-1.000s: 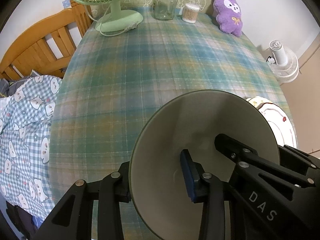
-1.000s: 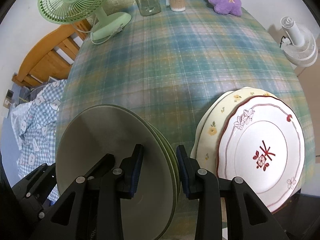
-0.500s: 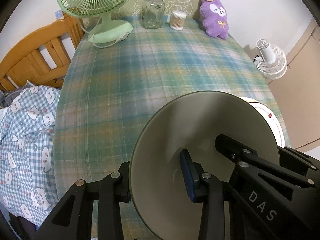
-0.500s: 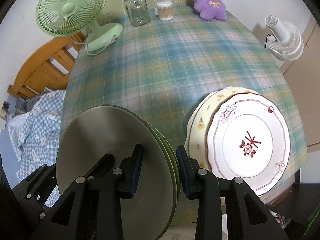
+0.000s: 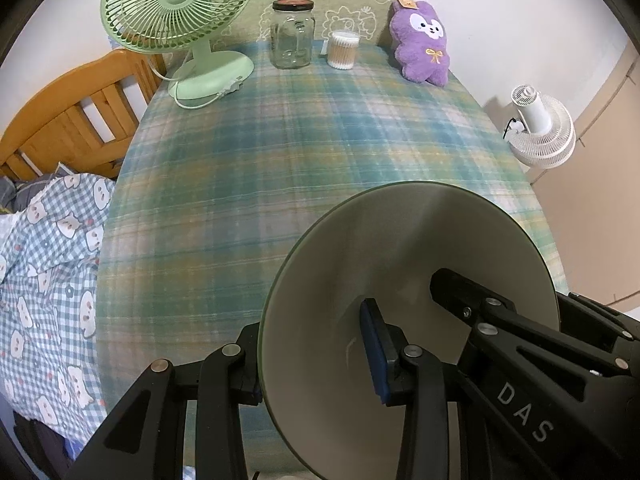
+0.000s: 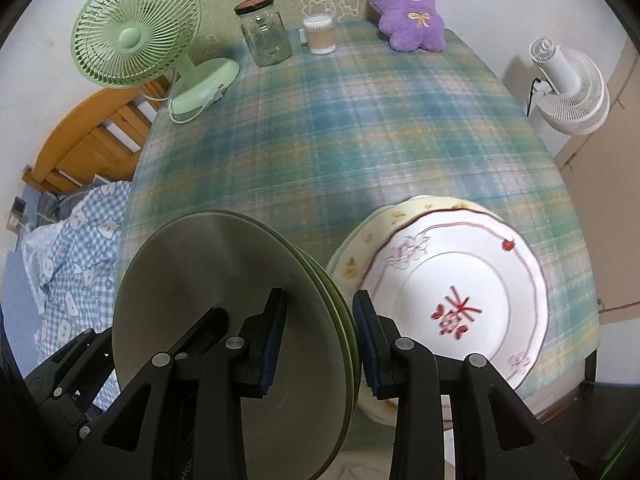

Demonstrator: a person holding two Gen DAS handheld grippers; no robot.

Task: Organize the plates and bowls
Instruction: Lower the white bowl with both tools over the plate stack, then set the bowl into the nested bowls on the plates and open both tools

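Note:
A stack of pale green bowls (image 5: 420,248) hangs tilted above the plaid table (image 5: 280,168), carried by both grippers. My left gripper (image 5: 312,356) is shut on its left rim, one blue pad inside the top bowl. From the right, a finger (image 5: 472,304) of the other gripper reaches into that bowl. In the right wrist view my right gripper (image 6: 320,340) is shut on the right rim of the stack (image 6: 208,280), whose layered edges show between the pads. A white plate with red pattern (image 6: 452,300) lies on a cream flowered plate (image 6: 360,248) at the table's near right corner.
Along the table's back edge stand a green fan (image 5: 180,28), a glass jar (image 5: 292,36), a tub of cotton swabs (image 5: 342,50) and a purple plush (image 5: 422,44). A white floor fan (image 5: 540,132) is at the right. A wooden bed frame (image 5: 72,120) and checked bedding (image 5: 48,264) lie left.
Both grippers have risen together with the green stack still clamped. The table looks farther below, and more of the back wall shows. The two plates have not moved.

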